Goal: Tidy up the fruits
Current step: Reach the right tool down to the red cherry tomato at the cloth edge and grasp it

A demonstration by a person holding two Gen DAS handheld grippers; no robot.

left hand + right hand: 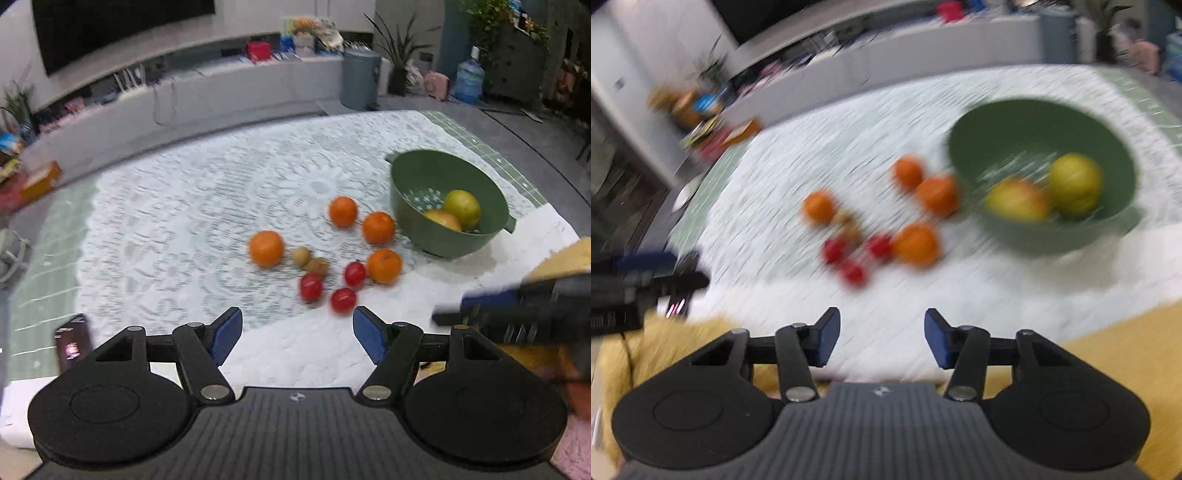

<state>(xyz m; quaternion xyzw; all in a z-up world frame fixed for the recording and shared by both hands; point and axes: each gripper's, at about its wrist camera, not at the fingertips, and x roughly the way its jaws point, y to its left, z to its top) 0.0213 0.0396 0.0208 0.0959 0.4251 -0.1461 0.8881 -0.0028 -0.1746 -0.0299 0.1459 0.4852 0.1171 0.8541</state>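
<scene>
A green bowl (491, 206) stands on the white lace cloth at the right and holds a yellow-green fruit (462, 208) and a yellow-red one (443, 219). Several oranges (266, 248), three red tomatoes (343, 300) and two small brown fruits (301, 257) lie loose left of the bowl. My left gripper (297, 334) is open and empty, short of the tomatoes. My right gripper (882, 338) is open and empty, short of the fruit; its view is blurred. The bowl (1015, 122), oranges (916, 244) and tomatoes (853, 273) show there too.
A phone (74, 341) lies at the table's left front. A yellow fluffy cushion (1126, 354) borders the front edge. The right gripper (517, 306) shows at the right of the left view. A sofa back, a bin (360, 79) and shelves stand beyond.
</scene>
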